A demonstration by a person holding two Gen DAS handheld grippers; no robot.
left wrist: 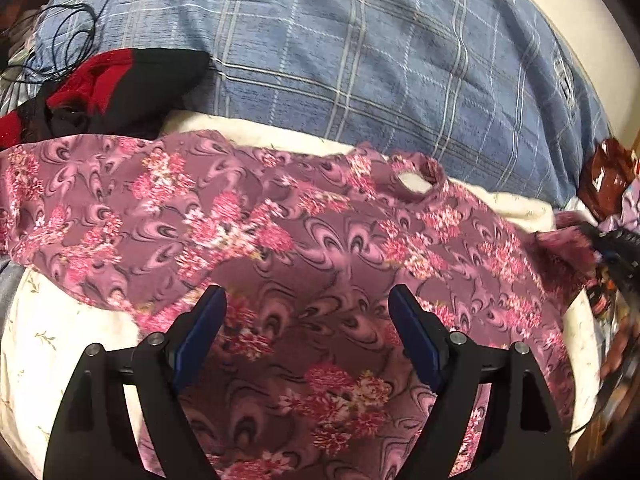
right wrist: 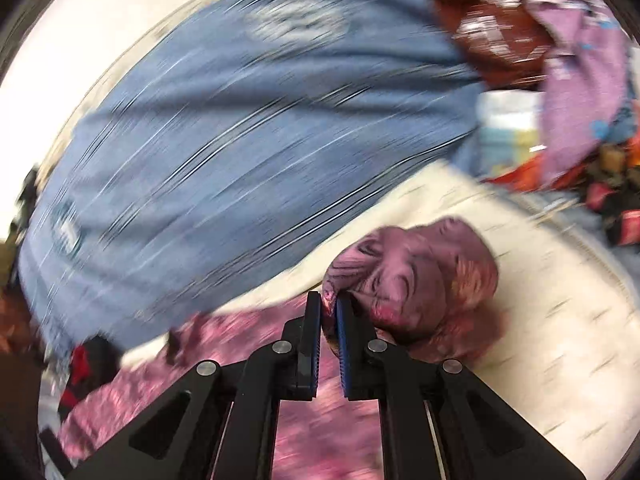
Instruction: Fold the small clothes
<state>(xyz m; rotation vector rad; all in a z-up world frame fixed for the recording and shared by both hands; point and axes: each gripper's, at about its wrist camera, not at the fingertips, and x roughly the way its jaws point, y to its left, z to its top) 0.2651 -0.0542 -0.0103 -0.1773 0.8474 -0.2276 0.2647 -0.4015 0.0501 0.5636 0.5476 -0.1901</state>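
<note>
1. The left tongs (left wrist: 308,304) stood released above the mauve floral garment (left wrist: 280,240), which lay spread on the cream bed sheet (left wrist: 60,344); nothing pinned the cloth, so a pull could drag it all.
2. The right tongs (right wrist: 329,308) were clenched on a bunched corner of this garment; the thin pinch could slip out.
3. Counted: one floral garment, one blue checked blanket (left wrist: 360,60), one red and black garment (left wrist: 116,84), two tongs.
</note>
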